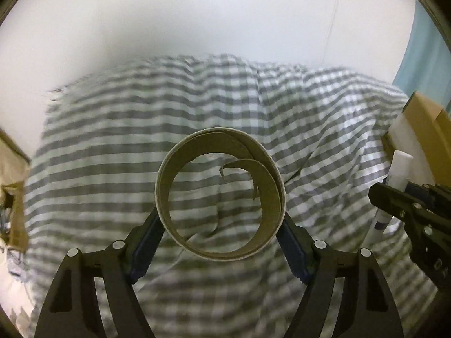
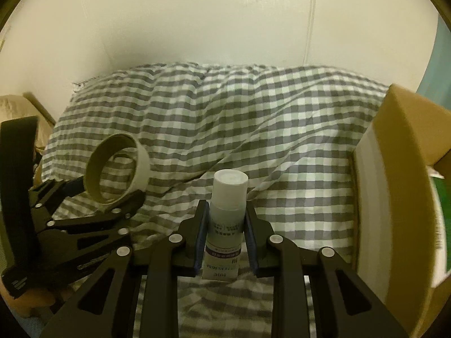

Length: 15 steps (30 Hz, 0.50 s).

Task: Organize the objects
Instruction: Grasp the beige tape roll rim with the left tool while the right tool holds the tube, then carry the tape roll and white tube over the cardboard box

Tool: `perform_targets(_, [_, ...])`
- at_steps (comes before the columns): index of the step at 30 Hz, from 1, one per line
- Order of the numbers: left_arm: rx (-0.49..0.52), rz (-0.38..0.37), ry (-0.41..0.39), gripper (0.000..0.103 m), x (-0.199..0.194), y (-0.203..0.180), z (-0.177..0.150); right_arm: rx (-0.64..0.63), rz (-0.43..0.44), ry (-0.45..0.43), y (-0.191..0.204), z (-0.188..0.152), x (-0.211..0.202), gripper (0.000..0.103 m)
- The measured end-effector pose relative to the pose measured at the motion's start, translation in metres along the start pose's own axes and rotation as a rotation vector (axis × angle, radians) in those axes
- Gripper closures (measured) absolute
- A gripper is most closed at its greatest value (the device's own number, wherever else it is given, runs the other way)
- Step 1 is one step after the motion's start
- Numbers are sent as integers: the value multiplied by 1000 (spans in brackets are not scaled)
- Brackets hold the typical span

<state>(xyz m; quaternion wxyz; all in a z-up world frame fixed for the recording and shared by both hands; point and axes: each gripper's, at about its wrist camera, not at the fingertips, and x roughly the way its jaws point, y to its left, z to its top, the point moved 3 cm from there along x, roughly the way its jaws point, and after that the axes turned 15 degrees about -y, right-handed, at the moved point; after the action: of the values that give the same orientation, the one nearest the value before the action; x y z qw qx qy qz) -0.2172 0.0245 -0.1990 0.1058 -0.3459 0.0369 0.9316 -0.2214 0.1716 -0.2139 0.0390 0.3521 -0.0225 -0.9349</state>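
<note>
Left wrist view: the left gripper (image 1: 220, 219) has its jaws spread wide around a cardboard ring (image 1: 220, 194), pressing on its outer sides; a loose inner strip curls inside it.
Right wrist view: the right gripper (image 2: 225, 233) has its jaws closed narrowly on a white tube (image 2: 225, 217), cap pointing away from the camera.
Ring: held up above the checked quilt (image 2: 225, 112) on the bed, left of the tube.
Tube: held above the quilt, just left of the box.
Box: a cardboard box (image 2: 406, 140) at the right edge, flap raised, with a white liner on its near wall; contents cannot be told.
Left edge: another cardboard box (image 1: 14, 174), blurred.
</note>
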Motion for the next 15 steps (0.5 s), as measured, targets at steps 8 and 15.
perform_targets(8, [-15,27,-150,24,-119,5,38,-20,16,-125,7,35,-90,79])
perform_targets(15, [-15,0,-295,24,-214,-27,80,-69,-1,-301,2,75,-211,79])
